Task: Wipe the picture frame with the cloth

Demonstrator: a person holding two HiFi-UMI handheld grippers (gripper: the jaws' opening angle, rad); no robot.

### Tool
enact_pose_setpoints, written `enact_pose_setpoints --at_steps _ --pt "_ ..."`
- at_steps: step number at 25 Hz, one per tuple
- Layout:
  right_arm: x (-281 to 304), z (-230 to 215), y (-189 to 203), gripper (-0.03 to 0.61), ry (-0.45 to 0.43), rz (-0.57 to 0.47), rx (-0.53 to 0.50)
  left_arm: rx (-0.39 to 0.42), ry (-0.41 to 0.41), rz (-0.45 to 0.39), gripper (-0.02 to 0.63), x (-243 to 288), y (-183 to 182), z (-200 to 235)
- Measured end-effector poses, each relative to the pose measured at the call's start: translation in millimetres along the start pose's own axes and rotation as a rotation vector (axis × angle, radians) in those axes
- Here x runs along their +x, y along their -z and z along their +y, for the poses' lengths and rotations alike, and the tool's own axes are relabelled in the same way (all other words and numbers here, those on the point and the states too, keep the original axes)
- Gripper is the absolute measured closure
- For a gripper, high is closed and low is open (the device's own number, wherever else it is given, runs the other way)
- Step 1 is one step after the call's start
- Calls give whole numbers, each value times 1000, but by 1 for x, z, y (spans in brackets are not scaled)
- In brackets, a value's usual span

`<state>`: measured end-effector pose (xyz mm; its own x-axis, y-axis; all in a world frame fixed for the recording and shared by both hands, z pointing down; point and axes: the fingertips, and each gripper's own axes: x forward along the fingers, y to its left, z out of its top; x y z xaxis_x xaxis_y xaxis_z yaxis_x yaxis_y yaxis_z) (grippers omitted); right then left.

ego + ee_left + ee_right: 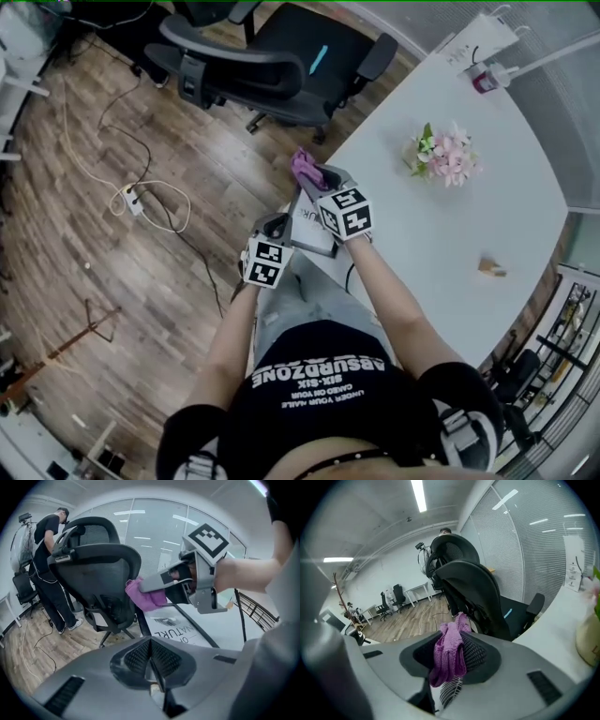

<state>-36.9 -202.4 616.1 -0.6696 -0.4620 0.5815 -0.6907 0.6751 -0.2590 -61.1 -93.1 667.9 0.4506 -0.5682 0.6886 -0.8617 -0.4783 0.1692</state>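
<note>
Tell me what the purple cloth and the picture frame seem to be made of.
Cloth: soft fuzzy textile, perhaps microfibre; matte nap, limp folds. Picture frame: thin black smooth rim, plastic or metal, unclear; inside, a white printed sheet.

A black office chair [281,56] stands on the wood-plank floor [112,300] beside a white table [450,234].

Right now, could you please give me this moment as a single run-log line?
left gripper: shut on picture frame | right gripper: shut on purple cloth | cloth position: at frame's far end
</note>
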Motion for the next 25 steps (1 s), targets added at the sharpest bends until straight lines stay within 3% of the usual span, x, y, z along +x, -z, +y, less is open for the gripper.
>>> enact_pose_setpoints --at_steps 8,13,25 --pt "6 2 8 452 0 3 -92 -10 -19 -9 598 4 4 0" --pt "0 -2 10 452 -3 4 -93 -35 -37 11 598 4 4 1" --pt "-23 -17 24 452 34 24 -100 10 -49 21 598 4 6 -1"
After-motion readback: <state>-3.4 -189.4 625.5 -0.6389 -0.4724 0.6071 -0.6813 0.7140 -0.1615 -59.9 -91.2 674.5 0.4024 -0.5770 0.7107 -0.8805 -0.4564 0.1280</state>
